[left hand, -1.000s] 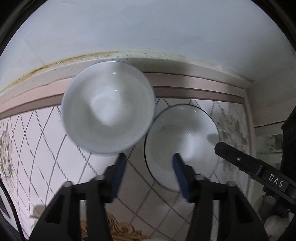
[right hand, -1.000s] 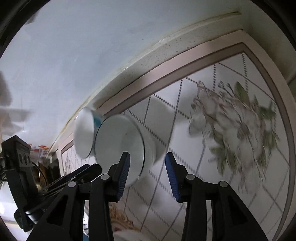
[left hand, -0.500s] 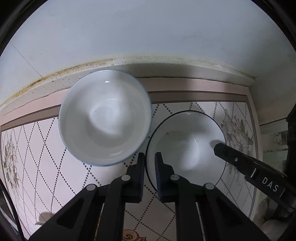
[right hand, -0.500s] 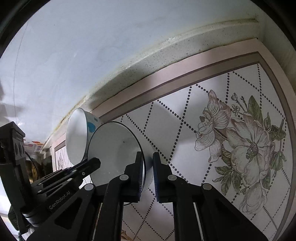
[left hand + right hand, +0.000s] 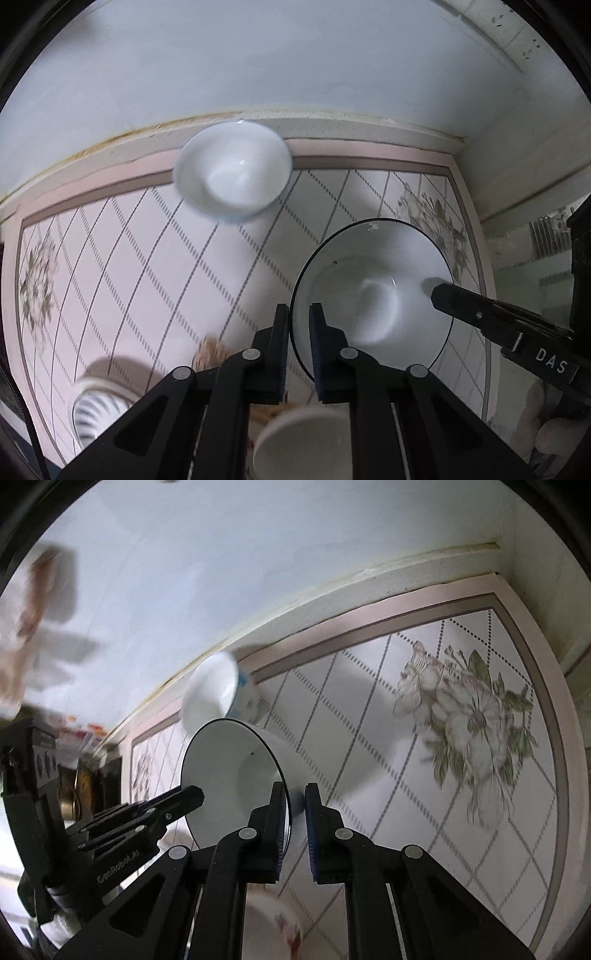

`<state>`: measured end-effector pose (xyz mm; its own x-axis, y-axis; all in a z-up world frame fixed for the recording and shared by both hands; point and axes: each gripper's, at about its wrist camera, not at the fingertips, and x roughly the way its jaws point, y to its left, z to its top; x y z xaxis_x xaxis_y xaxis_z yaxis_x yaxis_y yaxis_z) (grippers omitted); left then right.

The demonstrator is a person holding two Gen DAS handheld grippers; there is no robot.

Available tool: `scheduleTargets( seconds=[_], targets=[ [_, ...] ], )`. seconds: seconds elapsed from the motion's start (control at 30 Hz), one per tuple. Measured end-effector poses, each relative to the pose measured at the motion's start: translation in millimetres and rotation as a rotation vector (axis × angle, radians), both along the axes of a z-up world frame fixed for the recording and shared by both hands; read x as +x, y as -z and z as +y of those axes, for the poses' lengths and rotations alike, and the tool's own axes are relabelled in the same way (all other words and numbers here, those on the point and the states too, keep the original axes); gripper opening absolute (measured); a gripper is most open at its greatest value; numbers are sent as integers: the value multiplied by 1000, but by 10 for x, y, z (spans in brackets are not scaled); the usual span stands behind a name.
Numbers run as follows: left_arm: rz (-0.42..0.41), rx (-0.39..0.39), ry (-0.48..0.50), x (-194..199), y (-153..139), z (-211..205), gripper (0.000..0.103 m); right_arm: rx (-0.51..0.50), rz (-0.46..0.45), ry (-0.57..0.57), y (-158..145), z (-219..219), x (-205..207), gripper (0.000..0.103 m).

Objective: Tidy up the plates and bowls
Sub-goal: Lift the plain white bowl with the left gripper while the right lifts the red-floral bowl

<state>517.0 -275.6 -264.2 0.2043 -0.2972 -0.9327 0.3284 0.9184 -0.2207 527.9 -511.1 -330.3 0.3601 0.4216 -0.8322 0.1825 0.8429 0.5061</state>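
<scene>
A white dark-rimmed bowl [image 5: 373, 295] is held up off the tiled counter by both grippers. My left gripper [image 5: 298, 325] is shut on its left rim. My right gripper [image 5: 294, 806] is shut on its opposite rim; the bowl [image 5: 229, 771] shows side-on there. A second white bowl with blue marks [image 5: 232, 171] sits at the back by the wall, also in the right wrist view [image 5: 218, 694]. The right gripper's finger [image 5: 480, 314] shows in the left wrist view.
The counter [image 5: 129, 258] is pink tile with diamond lines and flower prints [image 5: 469, 716], ending at a white wall. Below the grippers are a cream bowl [image 5: 306, 439], a striped dish [image 5: 96, 410] at the lower left, and a flowered dish [image 5: 284, 930].
Both grippers closed on the dark-rimmed bowl's rim and have lifted it up and back. The blue-marked bowl stays by the wall and now looks farther away. More dishes came into view below.
</scene>
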Motion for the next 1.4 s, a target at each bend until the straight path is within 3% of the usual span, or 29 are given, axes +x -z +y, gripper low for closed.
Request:
scheduleTargets(
  seconds=[0.27, 0.53, 1.13, 1.4],
  targets=[
    [16, 9, -9, -489, -101, 284, 9, 23, 18, -61, -158, 269, -542, 12],
    [75, 23, -19, -785, 71, 483, 9, 61, 103, -91, 82, 467, -965, 12],
    [39, 77, 12, -978, 166, 448, 9, 50, 159, -119, 277, 569, -1115, 12],
    [66, 100, 18, -999, 345, 424, 9, 52, 184, -122, 381, 585, -1156, 12]
  ],
)
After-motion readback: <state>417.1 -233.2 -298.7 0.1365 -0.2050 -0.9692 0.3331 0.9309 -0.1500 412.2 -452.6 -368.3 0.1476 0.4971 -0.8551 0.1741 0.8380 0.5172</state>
